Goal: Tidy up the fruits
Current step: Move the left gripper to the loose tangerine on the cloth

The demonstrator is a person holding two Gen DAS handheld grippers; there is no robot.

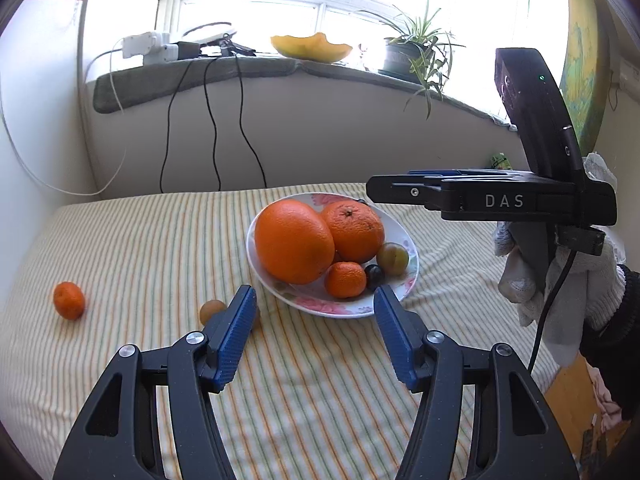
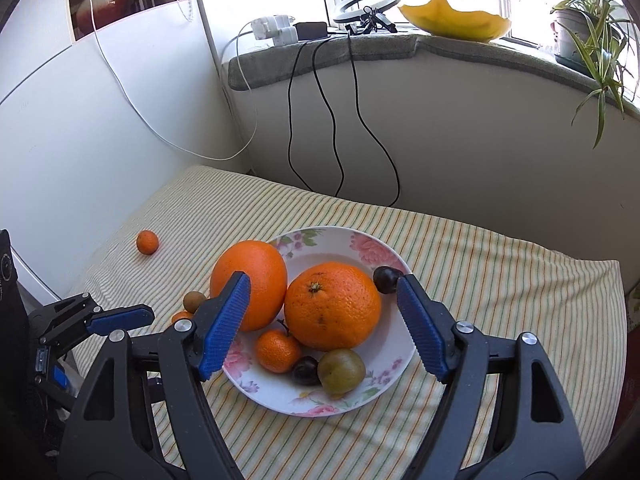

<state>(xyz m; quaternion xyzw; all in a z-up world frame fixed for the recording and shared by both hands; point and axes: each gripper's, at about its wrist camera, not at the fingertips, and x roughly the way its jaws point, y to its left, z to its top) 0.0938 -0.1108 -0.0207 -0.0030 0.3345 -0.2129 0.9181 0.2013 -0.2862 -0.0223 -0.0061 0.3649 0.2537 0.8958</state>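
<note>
Most fruit's already piled on the plate (image 2: 384, 258), but we've still got a small orange (image 1: 69, 300) and a brownish fruit (image 1: 211, 310) loose on the striped desk (image 1: 140, 248). Left gripper (image 1: 314, 312) and right gripper (image 2: 322, 322) both have jaws wide, holding nothing.

Potted plant (image 2: 588, 20), ring light (image 2: 366, 6)

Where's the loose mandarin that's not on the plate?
The mandarin lies alone on the striped cloth, far left in both wrist views, well away from the plate.
</note>
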